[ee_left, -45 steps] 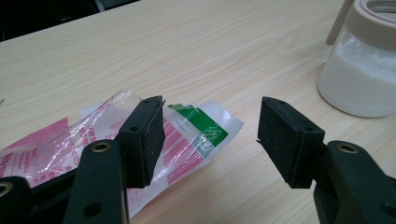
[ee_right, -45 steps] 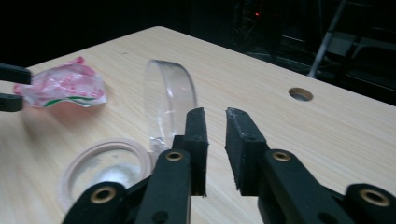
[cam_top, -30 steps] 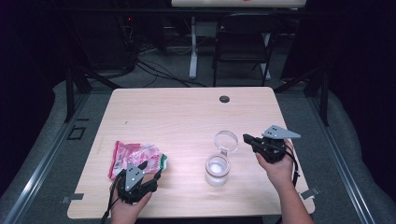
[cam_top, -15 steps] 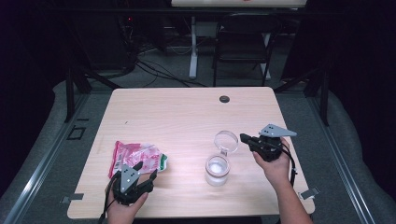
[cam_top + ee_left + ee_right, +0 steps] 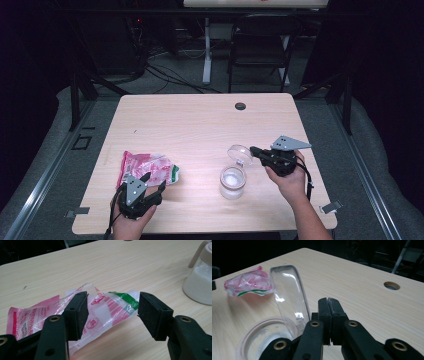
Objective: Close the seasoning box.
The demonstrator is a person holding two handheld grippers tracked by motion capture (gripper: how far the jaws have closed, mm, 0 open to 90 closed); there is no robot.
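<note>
The right gripper (image 5: 256, 150) was seen with its jaws pressed flat together and nothing between them, its tips resting against the back of the clear hinged lid (image 5: 289, 300) of the jar (image 5: 233, 182). The lid was stood upright, tipped back on the far side of the mouth, so the jar lay open near the right front of the table (image 5: 200, 125), with white powder visible inside it. Whether the tips actually touched the lid or sat just beside it could not be told for certain.

The left gripper (image 5: 112, 312) was held with its jaws well apart, straddling the near right corner of the red and white plastic packet (image 5: 75, 312) without the pads pressing on it. The packet lay flat and crumpled at the left front of the table, well apart from the jar.

The step in hand was judged to be the opening of the jar, with the lid propped back while the packet was being lined up for pickup. The next move was judged to call for the left jaws to be closed on the packet's corner, so that it could be lifted and carried right toward the open mouth, the lid being kept back meanwhile.
</note>
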